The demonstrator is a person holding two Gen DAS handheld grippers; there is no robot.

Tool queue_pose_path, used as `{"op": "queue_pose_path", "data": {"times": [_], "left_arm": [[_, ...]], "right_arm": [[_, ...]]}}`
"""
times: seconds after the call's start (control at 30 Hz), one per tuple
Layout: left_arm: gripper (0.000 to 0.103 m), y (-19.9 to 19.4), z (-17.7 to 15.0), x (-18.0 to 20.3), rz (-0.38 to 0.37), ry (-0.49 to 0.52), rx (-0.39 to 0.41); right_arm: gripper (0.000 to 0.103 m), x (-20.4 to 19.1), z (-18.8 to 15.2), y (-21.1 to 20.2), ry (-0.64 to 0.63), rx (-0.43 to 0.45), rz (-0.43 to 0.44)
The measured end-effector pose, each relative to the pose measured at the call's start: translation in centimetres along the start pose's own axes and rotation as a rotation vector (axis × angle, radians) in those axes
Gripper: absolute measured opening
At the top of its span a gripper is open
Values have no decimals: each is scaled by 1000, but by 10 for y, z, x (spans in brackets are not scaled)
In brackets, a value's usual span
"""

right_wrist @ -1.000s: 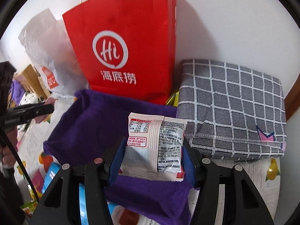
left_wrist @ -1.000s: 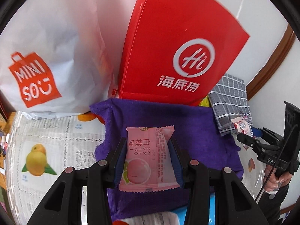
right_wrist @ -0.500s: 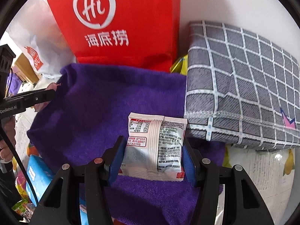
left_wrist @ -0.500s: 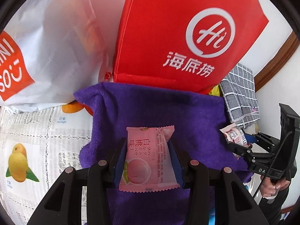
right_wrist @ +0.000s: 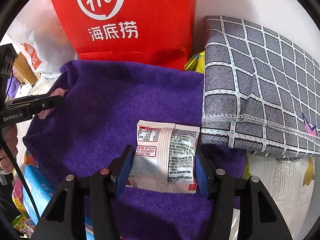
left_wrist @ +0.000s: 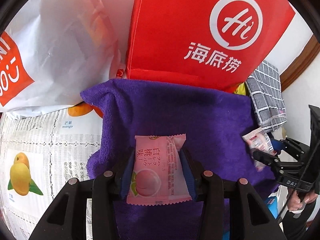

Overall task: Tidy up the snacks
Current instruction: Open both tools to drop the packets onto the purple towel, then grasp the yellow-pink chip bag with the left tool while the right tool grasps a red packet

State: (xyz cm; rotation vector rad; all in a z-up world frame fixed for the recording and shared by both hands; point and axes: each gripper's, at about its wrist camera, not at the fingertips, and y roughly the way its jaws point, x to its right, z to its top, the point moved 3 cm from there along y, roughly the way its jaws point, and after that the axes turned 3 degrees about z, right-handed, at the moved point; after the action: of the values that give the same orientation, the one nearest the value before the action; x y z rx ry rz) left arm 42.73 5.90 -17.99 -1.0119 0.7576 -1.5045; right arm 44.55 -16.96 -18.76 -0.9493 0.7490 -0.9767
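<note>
Lowered toward the purple towel (left_wrist: 180,116) since a second ago, both grippers now hang just above it, in front of the red paper bag (left_wrist: 192,30). Left gripper (left_wrist: 158,168) is opening, its pads easing off the pink peach snack (left_wrist: 158,168) between them. Right gripper (right_wrist: 164,160) pinches the white snack packet (right_wrist: 166,156) over the towel's right edge. Both look about to be laid down side by side.

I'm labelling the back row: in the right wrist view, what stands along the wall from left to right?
White plastic bag → red paper bag → yellow packet → grey checked cloth bundle.
</note>
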Motion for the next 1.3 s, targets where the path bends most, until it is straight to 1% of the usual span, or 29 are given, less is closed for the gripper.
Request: {"op": "queue_pose_path", "data": {"times": [0.03, 0.07, 0.1, 0.13, 0.2, 0.23, 0.4, 0.5, 0.6, 0.63, 0.73, 0.77, 0.83, 0.93, 1.07, 1.1, 1.13, 1.2, 1.27, 1.3], "left_arm": [[55, 2, 1, 3, 4, 1, -9], [59, 2, 0, 4, 7, 3, -15], [63, 1, 0, 6, 1, 8, -15], [66, -2, 0, 8, 10, 11, -9], [68, -8, 0, 10, 49, 18, 10], [68, -12, -1, 12, 60, 23, 16], [68, -40, -12, 13, 59, 19, 40], [68, -65, -27, 8, 52, 25, 79], [67, -89, -43, 4, 68, 22, 98], [66, -96, -48, 2, 67, 22, 106], [65, -123, -69, 2, 44, 50, 144], [65, -131, -76, 3, 46, 55, 153], [65, -147, -88, 3, 56, 60, 167], [65, -167, -103, 8, 34, 60, 180], [65, -184, -123, 11, -12, 41, 178], [65, -188, -129, 11, -35, 31, 176], [65, -191, -134, 10, -44, 26, 179], [65, -197, -144, 9, -52, 24, 190], [65, -204, -155, 7, -54, 21, 198], [65, -206, -161, 6, -58, 18, 202]], "right_arm": [[63, -2, 0, -1, -1, 7, 8], [68, -3, 1, -3, -6, 17, 12], [77, -3, 1, -8, -11, 30, 8], [82, -4, 2, -12, -19, 47, 4], [83, -6, 4, -21, -26, 70, -3], [83, -7, 5, -25, -24, 80, -4], [83, -11, 9, -52, -8, 137, -15], [83, -20, 10, -76, -17, 197, -34], [83, -31, 2, -107, -23, 267, -51], [83, -35, -2, -115, -23, 282, -51], [83, -43, -18, -137, -18, 319, -35], [83, -47, -24, -144, -13, 324, -30], [81, -52, -36, -152, 0, 330, -21], [78, -60, -63, -169, 18, 355, 0], [73, -70, -96, -183, 4, 368, -52], [68, -72, -104, -185, -1, 371, -65], [65, -74, -113, -186, -8, 368, -71], [65, -77, -129, -185, -14, 354, -70], [63, -79, -141, -183, -20, 339, -34], [60, -81, -148, -181, -25, 318, -6]]}}
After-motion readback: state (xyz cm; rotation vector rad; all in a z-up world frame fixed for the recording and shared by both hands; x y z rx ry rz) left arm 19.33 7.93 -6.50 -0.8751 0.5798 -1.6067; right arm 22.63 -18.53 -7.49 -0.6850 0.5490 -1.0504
